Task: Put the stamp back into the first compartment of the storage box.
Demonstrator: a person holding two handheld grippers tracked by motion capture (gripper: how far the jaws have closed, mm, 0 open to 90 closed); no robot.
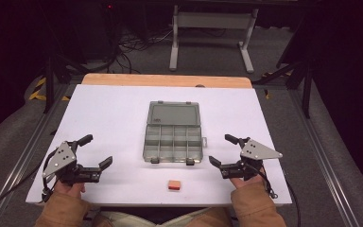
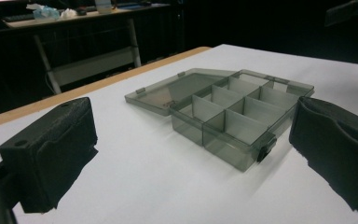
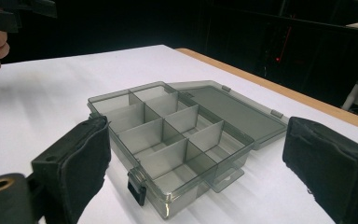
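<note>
High view: both claws idle, jaws apart, nothing held — left claw [image 1: 96, 152] at lower left of frame, right claw [image 1: 223, 151] at lower right, each resting just above the white table [image 1: 113, 113]. Grey compartment box [image 1: 174, 142] sits mid-frame between them, lid [image 1: 173, 114] flipped flat toward the top of frame, all cells look empty. Small orange block [image 1: 173, 185] lies alone at bottom centre, just below the box, apart from it and near the table's front edge. Reads as the start: nothing picked yet. Likely next move is one claw swinging inward and down onto the block — low and small, so jaws need to straddle it squarely. Plenty of bare table either side; watch the front edge and the box latches facing the block.
</note>
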